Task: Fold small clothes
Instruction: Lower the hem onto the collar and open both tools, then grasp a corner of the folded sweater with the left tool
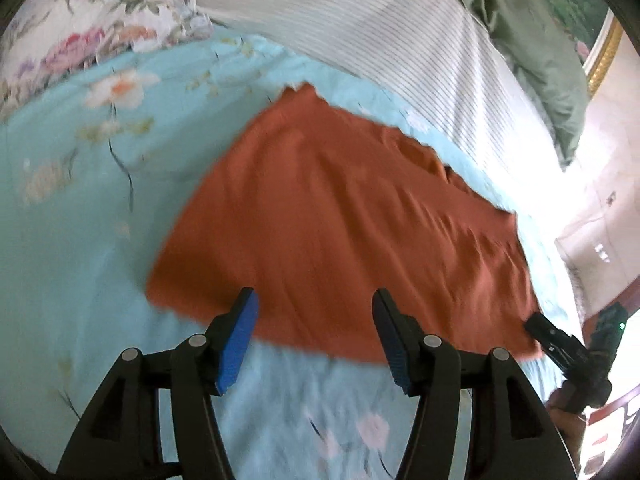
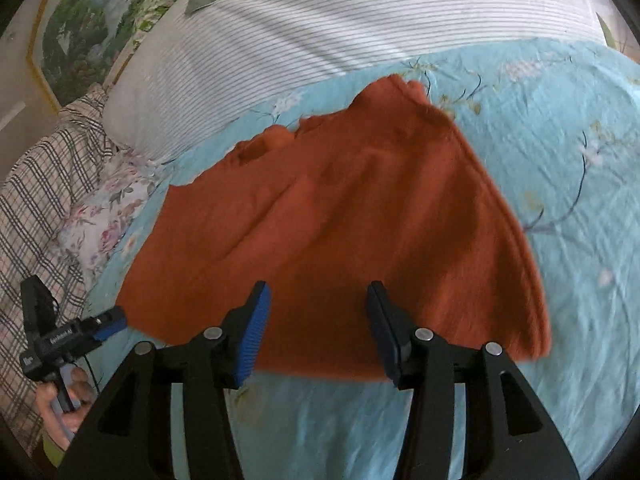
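A rust-orange garment point(image 1: 344, 216) lies spread flat on the light-blue floral bedsheet point(image 1: 72, 216); it also shows in the right wrist view point(image 2: 360, 232). My left gripper point(image 1: 314, 316) is open and empty, hovering over the garment's near hem. My right gripper point(image 2: 318, 312) is open and empty, also over the near hem, toward the garment's right side. The right gripper shows in the left wrist view point(image 1: 536, 326) at the garment's near right corner. The left gripper shows in the right wrist view point(image 2: 110, 326) at the near left corner.
A white striped pillow point(image 2: 320, 32) lies beyond the garment. A green cloth point(image 1: 532, 52) lies at the far right of the left view. A floral pillow point(image 1: 92, 28) and plaid fabric point(image 2: 36, 208) lie to the left. The bed edge is at the right point(image 1: 568, 264).
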Available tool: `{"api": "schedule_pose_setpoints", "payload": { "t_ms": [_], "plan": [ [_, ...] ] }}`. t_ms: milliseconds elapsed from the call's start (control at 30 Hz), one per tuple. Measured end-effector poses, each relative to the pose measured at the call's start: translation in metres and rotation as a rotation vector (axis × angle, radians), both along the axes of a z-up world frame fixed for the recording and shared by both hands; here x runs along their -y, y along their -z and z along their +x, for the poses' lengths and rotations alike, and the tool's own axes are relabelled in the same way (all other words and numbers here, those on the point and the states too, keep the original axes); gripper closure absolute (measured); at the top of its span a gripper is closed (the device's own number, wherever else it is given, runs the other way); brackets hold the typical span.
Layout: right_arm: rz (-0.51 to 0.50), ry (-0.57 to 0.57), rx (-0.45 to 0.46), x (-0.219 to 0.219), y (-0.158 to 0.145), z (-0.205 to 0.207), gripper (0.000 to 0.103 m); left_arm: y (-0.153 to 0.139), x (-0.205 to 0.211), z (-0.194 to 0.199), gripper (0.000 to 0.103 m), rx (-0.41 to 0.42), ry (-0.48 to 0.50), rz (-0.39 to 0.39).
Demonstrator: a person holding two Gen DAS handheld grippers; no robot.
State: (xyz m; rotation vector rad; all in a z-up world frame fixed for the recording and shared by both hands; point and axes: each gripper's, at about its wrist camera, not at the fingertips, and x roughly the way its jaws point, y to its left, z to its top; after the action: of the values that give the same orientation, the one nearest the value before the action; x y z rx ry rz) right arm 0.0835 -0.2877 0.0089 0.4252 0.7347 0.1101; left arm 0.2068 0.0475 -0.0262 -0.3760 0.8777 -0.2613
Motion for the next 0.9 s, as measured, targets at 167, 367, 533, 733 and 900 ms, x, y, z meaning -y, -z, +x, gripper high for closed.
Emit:
{"api": "schedule_pose_setpoints", "payload": {
  "t_ms": [167, 367, 533, 733, 900],
  "plan": [
    [0.010, -0.003, 0.004, -0.006, 0.002, -0.010, 0.048, 0.016, 0.007, -0.015, 0.042, -0.043, 0.028, -0.039],
    [0.014, -0.004, 0.017, -0.008, 0.003, -0.013, 0.047, 0.026, 0.002, -0.020, 0.041, -0.058, 0.005, -0.102],
    [0.041, -0.001, 0.014, -0.006, 0.007, -0.013, 0.047, 0.032, -0.008, -0.008, 0.041, -0.090, -0.033, -0.190],
    [0.057, 0.002, 0.019, -0.006, 0.008, -0.015, 0.047, 0.033, -0.024, 0.016, 0.042, -0.108, -0.127, -0.255],
    [0.068, -0.006, 0.010, -0.007, 0.011, -0.014, 0.042, 0.033, -0.034, 0.037, 0.049, -0.105, -0.223, -0.252]
  ]
}}
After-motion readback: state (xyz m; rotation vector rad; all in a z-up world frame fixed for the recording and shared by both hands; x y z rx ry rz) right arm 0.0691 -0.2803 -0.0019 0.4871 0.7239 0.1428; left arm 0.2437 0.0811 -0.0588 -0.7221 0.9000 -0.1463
